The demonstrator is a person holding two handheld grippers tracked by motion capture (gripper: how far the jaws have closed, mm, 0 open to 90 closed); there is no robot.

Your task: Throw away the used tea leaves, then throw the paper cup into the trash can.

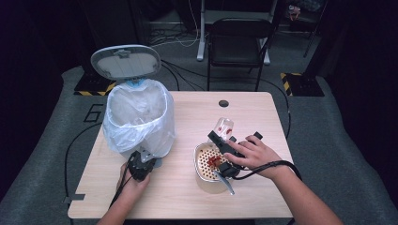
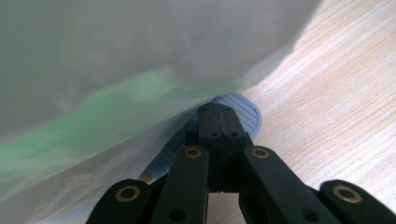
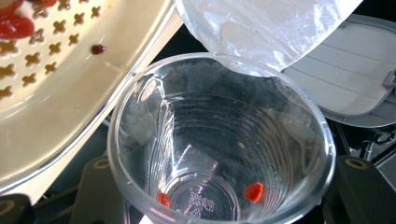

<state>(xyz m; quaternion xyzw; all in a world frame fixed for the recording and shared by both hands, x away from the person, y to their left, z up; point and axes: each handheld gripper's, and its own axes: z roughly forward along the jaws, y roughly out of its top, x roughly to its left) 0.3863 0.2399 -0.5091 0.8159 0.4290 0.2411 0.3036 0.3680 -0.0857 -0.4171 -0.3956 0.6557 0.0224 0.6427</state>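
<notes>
Plastic cup (image 3: 219,140) clamped in right gripper (image 1: 224,140), tilted over perforated basket (image 1: 202,164), left gripper (image 2: 219,122) closed empty beside bin bag (image 1: 136,117).

The surface (image 1: 187,187) looks like light wood laminate, matt, with a fine straight grain. The cup (image 3: 219,140) is clear thin plastic, glossy, with ribbed rings on its wall and small red pieces (image 3: 254,191) at the bottom. The strainer (image 1: 206,161) is cream plastic, smooth and a little shiny (its floor is pierced with cross-shaped holes), and it sits in a bowl that looks like bright metal. The bin bag (image 1: 138,117) is thin translucent plastic film, wrinkled and softly glossy. The bin lid (image 1: 126,61) is grey plastic, matt, with fine ridges. The left gripper (image 2: 219,121) is black matt plastic with brass-coloured rivets.
</notes>
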